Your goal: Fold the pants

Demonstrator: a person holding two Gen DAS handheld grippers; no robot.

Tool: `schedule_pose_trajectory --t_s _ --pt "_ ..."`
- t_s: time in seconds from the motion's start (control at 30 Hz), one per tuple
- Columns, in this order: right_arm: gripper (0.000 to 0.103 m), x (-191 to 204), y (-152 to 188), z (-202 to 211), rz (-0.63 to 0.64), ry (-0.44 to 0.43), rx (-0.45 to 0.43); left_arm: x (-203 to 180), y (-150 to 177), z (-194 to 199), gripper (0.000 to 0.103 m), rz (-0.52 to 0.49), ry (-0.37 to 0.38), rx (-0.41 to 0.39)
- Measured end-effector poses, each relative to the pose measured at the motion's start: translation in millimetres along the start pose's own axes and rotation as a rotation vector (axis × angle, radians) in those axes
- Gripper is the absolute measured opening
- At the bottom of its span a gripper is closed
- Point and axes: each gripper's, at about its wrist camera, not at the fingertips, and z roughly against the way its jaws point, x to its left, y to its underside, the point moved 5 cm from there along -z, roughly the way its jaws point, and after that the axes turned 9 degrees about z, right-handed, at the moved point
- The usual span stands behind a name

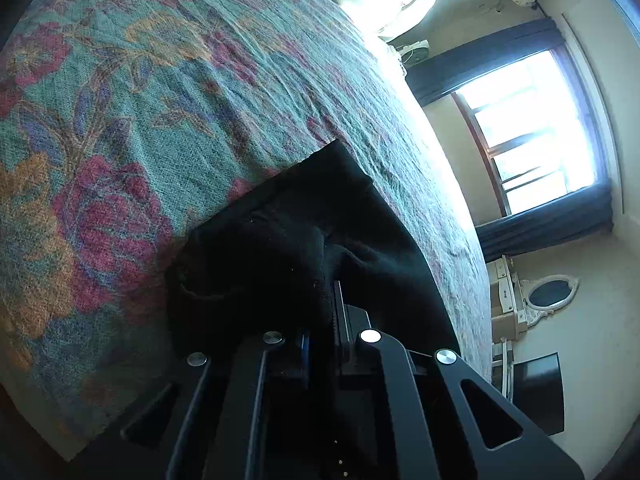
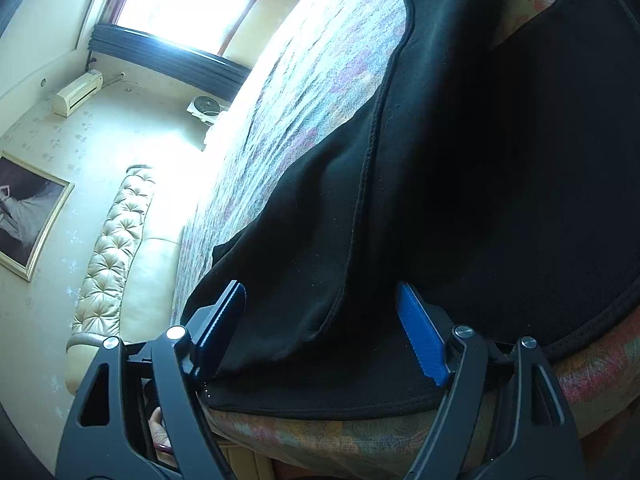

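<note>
Left claw (image 1: 334,300): jaws together, clamped on a fold of the black pants (image 1: 304,240), which lie ahead on the floral bedspread (image 1: 140,100). Right claw (image 2: 320,320): jaws apart, pants (image 2: 460,180) between the blue pads (image 2: 420,336), unpinched. Headboard (image 2: 116,240) lies left.

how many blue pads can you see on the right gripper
2. One pad is on the picture-left finger of the right gripper, at the edge of the black pants; the other pad is on the picture-right finger, over the fabric.
</note>
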Motion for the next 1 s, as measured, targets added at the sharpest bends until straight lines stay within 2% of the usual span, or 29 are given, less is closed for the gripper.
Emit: schedule_pose_trajectory --t_s 0.07,0.13,0.2,0.3,0.47,0.67,0.8,0.9,1.0 --pt "0.057 0 -2 -10 0.026 0.049 0.018 -6 1 -6 0.008 -0.037 -0.028 0.017" --pt "0.014 -6 -4 -18 0.023 0.066 0.025 -11 1 -5 0.007 -0.072 -0.046 0.019" --pt "0.011 -15 -5 -19 -0.021 0.022 0.016 -12 -1 -2 0.006 -0.062 -0.019 0.01" --pt "0.01 -8 -6 0 -0.024 -0.037 -0.028 -9 -5 16 0.005 0.009 0.064 -0.011" --pt "0.01 2 -1 40 -0.003 -0.117 -0.057 -8 2 46 0.005 -0.008 0.108 -0.037" --pt "0.01 -40 33 36 -0.071 -0.081 0.029 25 14 43 0.006 -0.019 0.051 0.0" --pt "0.011 -48 39 37 -0.059 -0.095 0.029 36 18 32 0.009 -0.058 0.024 0.034" --pt "0.024 -42 32 52 -0.022 -0.079 0.032 33 19 39 0.014 -0.11 0.019 0.031" --pt "0.046 -45 4 90 0.029 -0.016 -0.057 29 24 57 0.023 -0.163 -0.004 0.015"
